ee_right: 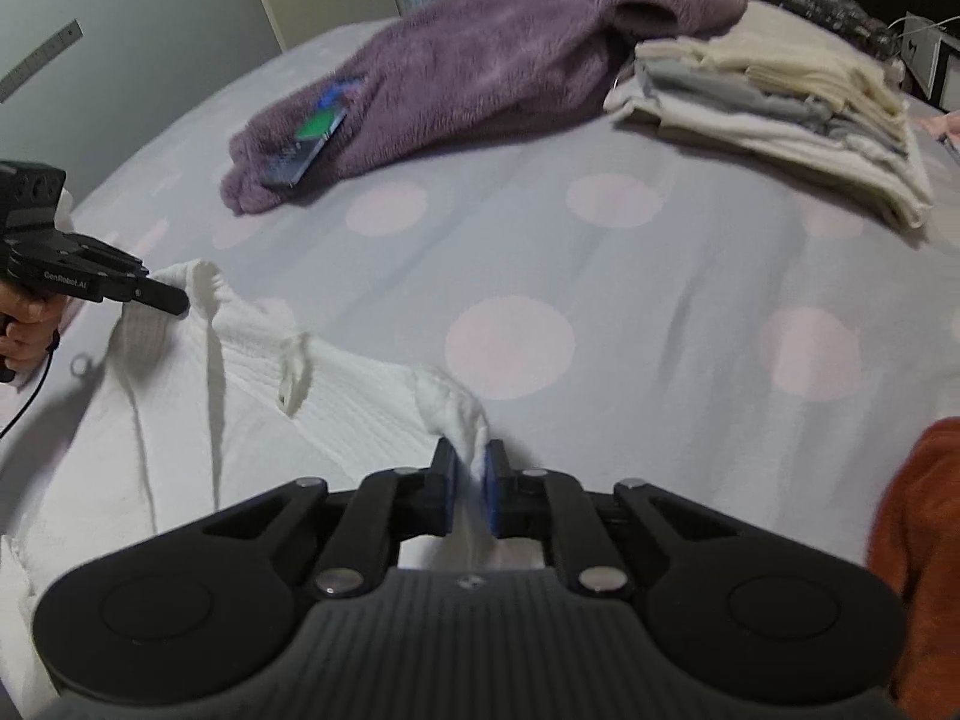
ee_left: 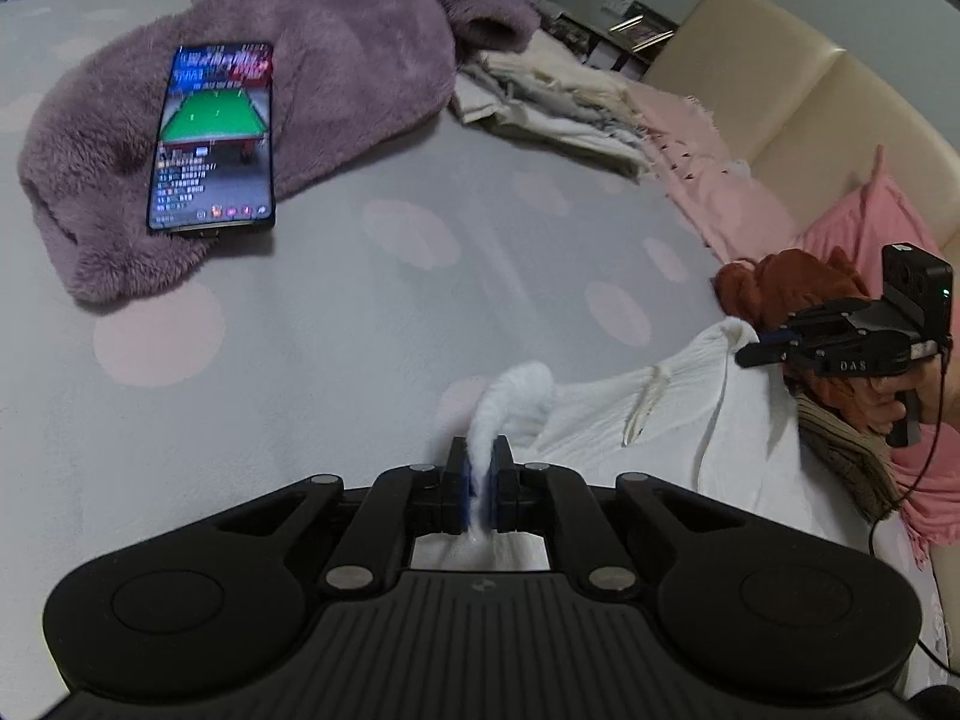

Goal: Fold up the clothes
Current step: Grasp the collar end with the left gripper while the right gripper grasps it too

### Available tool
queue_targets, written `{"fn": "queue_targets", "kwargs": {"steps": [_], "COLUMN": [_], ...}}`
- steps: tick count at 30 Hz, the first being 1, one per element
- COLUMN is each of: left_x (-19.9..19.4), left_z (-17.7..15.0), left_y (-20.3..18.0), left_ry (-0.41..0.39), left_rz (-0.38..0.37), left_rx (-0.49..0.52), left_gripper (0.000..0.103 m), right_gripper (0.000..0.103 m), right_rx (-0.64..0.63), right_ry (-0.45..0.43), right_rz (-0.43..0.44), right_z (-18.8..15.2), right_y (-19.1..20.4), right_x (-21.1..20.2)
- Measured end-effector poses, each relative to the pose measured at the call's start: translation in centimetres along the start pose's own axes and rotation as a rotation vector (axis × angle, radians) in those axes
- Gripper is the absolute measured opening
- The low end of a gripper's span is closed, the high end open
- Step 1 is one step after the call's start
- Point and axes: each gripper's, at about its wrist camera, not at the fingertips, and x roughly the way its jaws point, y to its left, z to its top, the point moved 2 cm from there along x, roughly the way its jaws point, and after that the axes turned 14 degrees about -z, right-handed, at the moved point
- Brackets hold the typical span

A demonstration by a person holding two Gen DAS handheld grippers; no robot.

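Note:
A white ribbed garment (ee_left: 678, 420) lies spread on the bed near its front edge. My left gripper (ee_left: 478, 465) is shut on a bunched corner of it, and the cloth rises in a white ridge between the blue pads. My right gripper (ee_right: 470, 468) is shut on another corner of the same white garment (ee_right: 252, 414). From the left wrist view, the right gripper (ee_left: 749, 353) sits at the far right, held by a hand. The right wrist view catches the left gripper (ee_right: 177, 302) at the far left, pinching the cloth's corner.
The grey bedsheet (ee_left: 360, 312) has pale pink dots. A purple fleece garment (ee_left: 336, 60) at the back carries a lit phone (ee_left: 213, 138). Folded cream clothes (ee_right: 780, 120) are stacked at the back. Pink cloth (ee_left: 720, 192) and a rust-orange garment (ee_left: 786, 285) lie by the beige headboard (ee_left: 798, 90).

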Motion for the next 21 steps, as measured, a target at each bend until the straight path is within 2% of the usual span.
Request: {"fn": "queue_targets", "kwargs": {"steps": [11,17,21], "left_x": [-5.1,-6.4,-7.6], "left_z": [-2.0,-4.0,-6.9], "left_y": [-6.0,-10.0,-11.6], "left_ry": [-0.088,-0.072,-0.076], "left_rz": [-0.077,-0.074,-0.109], "left_rx": [0.108,0.248,0.258], "left_gripper": [0.004,0.004,0.004], "right_gripper": [0.009,0.009,0.009], "right_rx": [0.003,-0.03,-0.039], "right_ry": [-0.145,-0.165,-0.195], "right_rz": [0.063,0.069,0.089], "right_z": [-2.5,-4.7,-6.6], "right_y": [0.9,2.2,2.8], "right_x": [-8.8,-11.8,-14.4]}}
